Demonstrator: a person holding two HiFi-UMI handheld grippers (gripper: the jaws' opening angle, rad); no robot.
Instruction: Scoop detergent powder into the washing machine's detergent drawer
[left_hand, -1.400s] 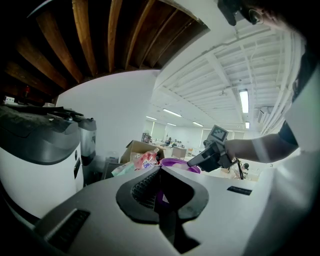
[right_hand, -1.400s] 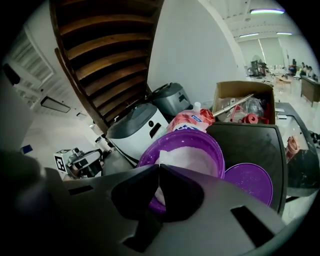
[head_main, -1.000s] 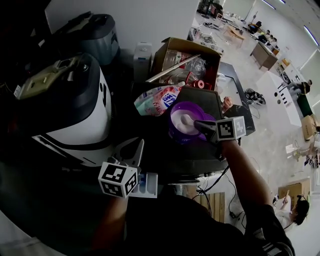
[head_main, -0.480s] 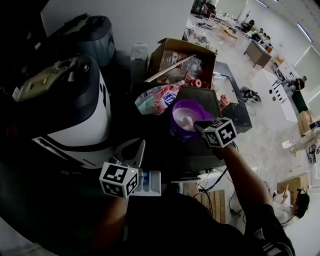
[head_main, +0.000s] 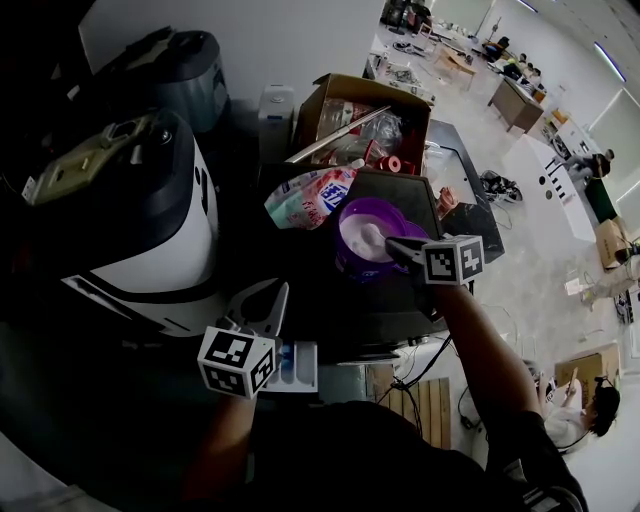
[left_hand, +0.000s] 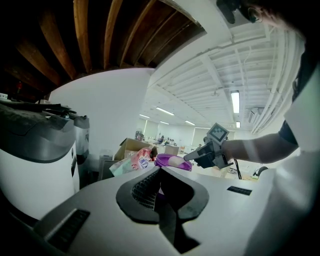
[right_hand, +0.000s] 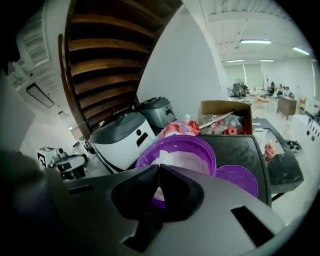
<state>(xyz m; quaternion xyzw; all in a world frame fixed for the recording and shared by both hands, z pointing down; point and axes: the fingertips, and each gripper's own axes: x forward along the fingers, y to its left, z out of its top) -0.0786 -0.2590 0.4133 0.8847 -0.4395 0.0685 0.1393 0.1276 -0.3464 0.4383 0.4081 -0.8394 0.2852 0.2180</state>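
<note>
The right gripper (head_main: 398, 247) pinches the white scoop (head_main: 372, 237), whose bowl lies in the powder (right_hand: 182, 161) of the purple tub (head_main: 350, 266). Its marker cube (head_main: 452, 260) has rolled slightly since earlier. The left gripper (left_hand: 159, 176) (jaws together) hovers near the detergent drawer (head_main: 300, 366). Only the right gripper view shows the purple lid (right_hand: 239, 181).

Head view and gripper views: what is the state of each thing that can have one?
purple tub: open, powder inside
purple lid: off, beside the tub
scoop: in the powder
right gripper: shut on scoop
left gripper: shut, empty
detergent drawer: pulled out
cardboard box: flaps open
</note>
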